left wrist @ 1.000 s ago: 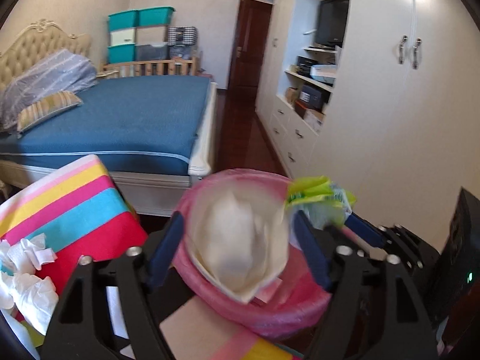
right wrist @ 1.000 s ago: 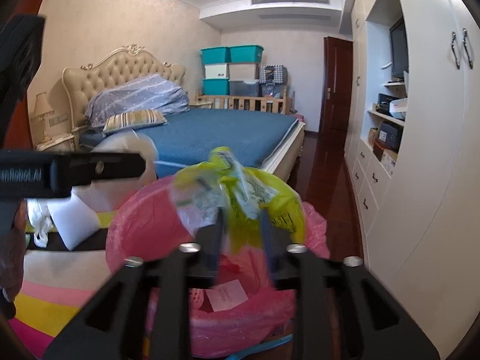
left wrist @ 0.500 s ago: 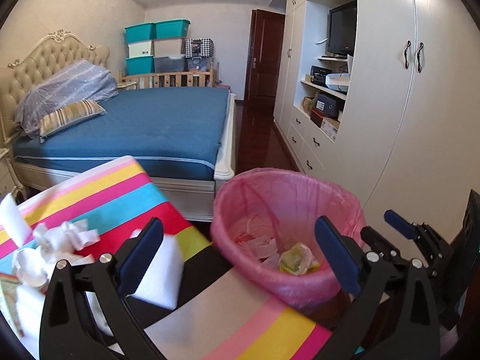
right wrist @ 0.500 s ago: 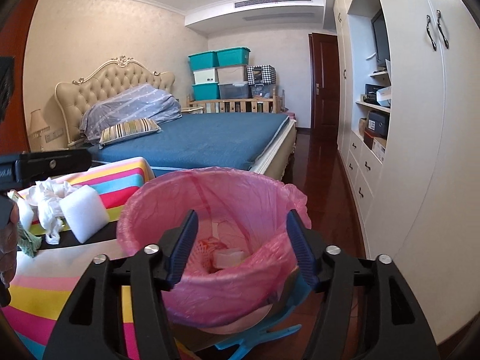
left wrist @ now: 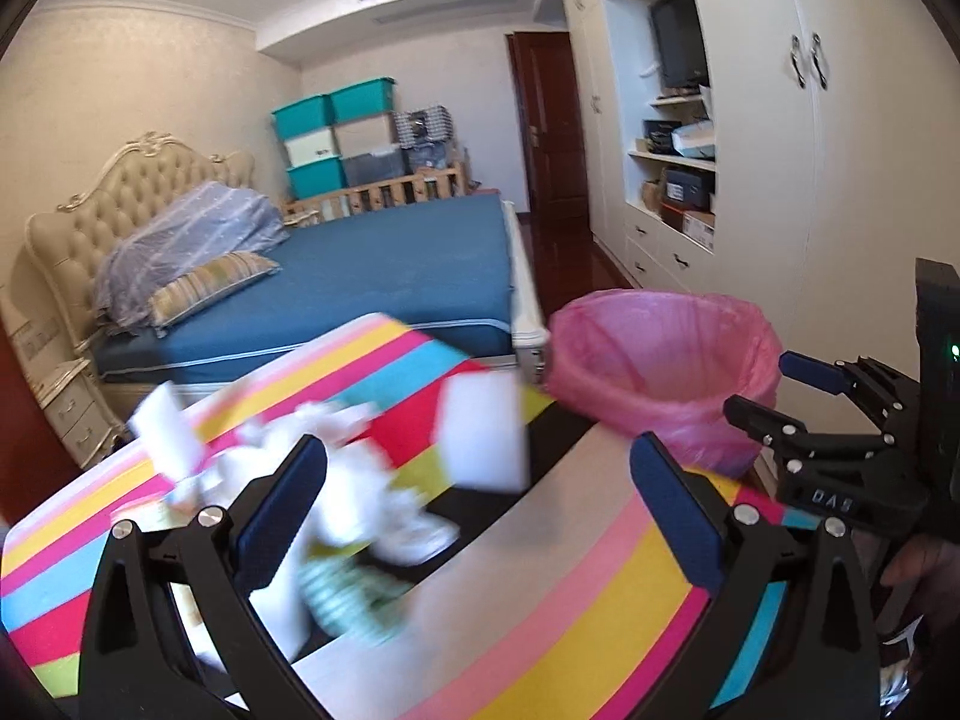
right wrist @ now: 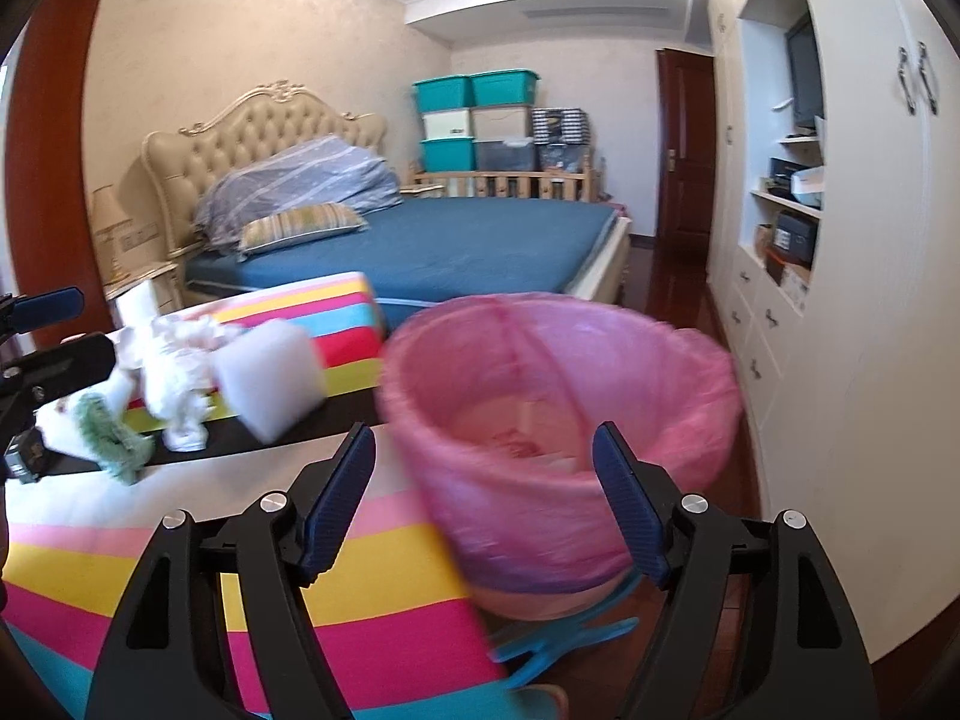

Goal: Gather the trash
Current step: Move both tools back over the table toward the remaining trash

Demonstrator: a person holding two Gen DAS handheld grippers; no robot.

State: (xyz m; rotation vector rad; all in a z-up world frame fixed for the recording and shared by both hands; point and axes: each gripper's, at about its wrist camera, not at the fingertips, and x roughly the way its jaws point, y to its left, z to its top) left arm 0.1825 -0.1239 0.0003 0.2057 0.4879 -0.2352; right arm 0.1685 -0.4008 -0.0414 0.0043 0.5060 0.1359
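Bedroom w/ a blue bed (left wrist: 384,276) at the back, white wardrobe (left wrist: 840,192) on the right, and a striped cloth (left wrist: 576,594) over the near surface.

Left wrist view: the left gripper (left wrist: 474,510) stands w/ fingers spread wide, nothing between the pads. A sec ago it sat right over the pink-lined bin (left wrist: 660,360) w/ a white wad framed by its fingers; now the bin is off to the right at the cloth's edge and the view faces the trash pile. Crumpled tissues (left wrist: 354,480), a white foam block (left wrist: 486,432) and a green-white wrapper (left wrist: 348,588) lie on the cloth, blurred. The right gripper (left wrist: 798,390) shows at the far right, beside the bin.

Right wrist view: right gripper (right wrist: 486,498) w/ jaws opening, nothing pinched. A sec ago its fingers clamped a yellow-green wrapper over the bin; now the fingers are empty. Bin (right wrist: 558,396) is just ahead, blurred, paper scraps inside; can't tell if that wrapper is among them. Foam block (right wrist: 270,378), tissues (right wrist: 174,360) and green wrapper (right wrist: 108,432) lie left of it on the cloth. A blue clip (right wrist: 558,642) lies on the floor below the bin.
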